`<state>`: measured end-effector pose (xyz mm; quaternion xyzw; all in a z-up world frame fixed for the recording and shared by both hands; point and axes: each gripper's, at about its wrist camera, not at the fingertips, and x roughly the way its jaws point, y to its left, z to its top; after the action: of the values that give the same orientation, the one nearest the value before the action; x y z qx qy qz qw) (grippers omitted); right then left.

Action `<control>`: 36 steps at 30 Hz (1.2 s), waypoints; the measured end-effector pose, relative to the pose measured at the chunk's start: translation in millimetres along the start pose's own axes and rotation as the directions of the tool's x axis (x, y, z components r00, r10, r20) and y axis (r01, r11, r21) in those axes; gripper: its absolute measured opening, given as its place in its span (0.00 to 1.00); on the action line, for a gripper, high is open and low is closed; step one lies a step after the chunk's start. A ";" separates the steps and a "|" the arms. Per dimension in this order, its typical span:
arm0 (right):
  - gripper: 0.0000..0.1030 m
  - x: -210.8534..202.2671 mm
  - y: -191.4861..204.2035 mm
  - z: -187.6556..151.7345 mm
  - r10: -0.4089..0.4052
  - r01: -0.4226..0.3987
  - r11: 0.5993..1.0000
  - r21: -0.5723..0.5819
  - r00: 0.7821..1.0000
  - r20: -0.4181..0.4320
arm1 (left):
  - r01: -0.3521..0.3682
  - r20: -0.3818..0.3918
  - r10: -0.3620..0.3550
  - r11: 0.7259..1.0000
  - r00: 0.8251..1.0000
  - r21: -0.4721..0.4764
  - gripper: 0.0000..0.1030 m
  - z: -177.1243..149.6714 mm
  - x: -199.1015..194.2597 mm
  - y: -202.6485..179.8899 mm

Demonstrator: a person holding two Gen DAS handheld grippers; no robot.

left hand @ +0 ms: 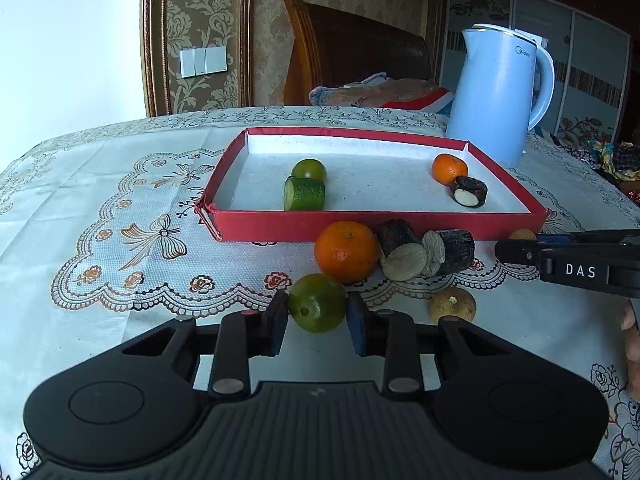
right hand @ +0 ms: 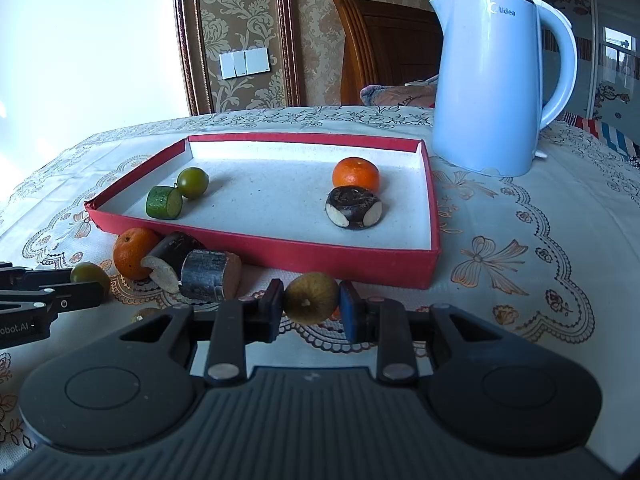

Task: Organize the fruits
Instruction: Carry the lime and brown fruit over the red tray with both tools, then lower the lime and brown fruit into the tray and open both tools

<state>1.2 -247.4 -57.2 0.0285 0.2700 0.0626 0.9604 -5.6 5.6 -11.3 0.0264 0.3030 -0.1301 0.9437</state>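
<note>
My left gripper (left hand: 317, 322) is shut on a green citrus fruit (left hand: 317, 303) just above the cloth. My right gripper (right hand: 311, 312) is shut on a brownish-yellow round fruit (right hand: 311, 298) in front of the red tray (right hand: 340, 258). The tray (left hand: 360, 226) holds a green fruit (left hand: 309, 169), a cucumber piece (left hand: 304, 194), an orange (left hand: 449, 168) and a dark cane piece (left hand: 469, 191). On the cloth before it lie an orange (left hand: 346, 251), two dark cane pieces (left hand: 400, 250) and a yellowish fruit (left hand: 452, 305).
A blue electric kettle (right hand: 490, 80) stands at the tray's back right corner. The table has an embroidered white cloth (left hand: 120, 220). A wooden headboard (left hand: 352, 52) and bedding lie beyond the far edge. The right gripper body (left hand: 580, 266) shows at the right in the left wrist view.
</note>
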 end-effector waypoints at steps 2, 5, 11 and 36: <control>0.27 -1.7 -0.4 0.2 0.001 -0.001 1.000 0.001 1.000 0.008 | -0.005 0.011 0.005 1.000 1.000 0.007 0.30 0.3 -1.7 -1.3; 0.27 -6.7 -1.6 1.3 -0.007 0.007 1.000 0.007 0.999 0.037 | -0.011 0.031 0.011 1.000 0.999 0.012 0.30 1.9 -5.7 -3.1; 0.27 -12.8 -8.5 15.4 -0.035 0.032 0.999 0.025 0.995 0.089 | 0.015 0.056 -0.013 1.000 0.998 -0.022 0.30 18.9 -9.8 -1.0; 0.27 66.0 -9.6 73.2 -0.122 0.121 0.992 0.033 0.992 0.030 | -0.073 0.039 0.075 0.996 0.996 -0.044 0.30 94.6 80.5 -31.5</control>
<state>96.4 -249.5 -29.6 0.0280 0.2566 -0.0009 0.9661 102.5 -55.5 20.1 0.0148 0.2855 -0.0891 0.9541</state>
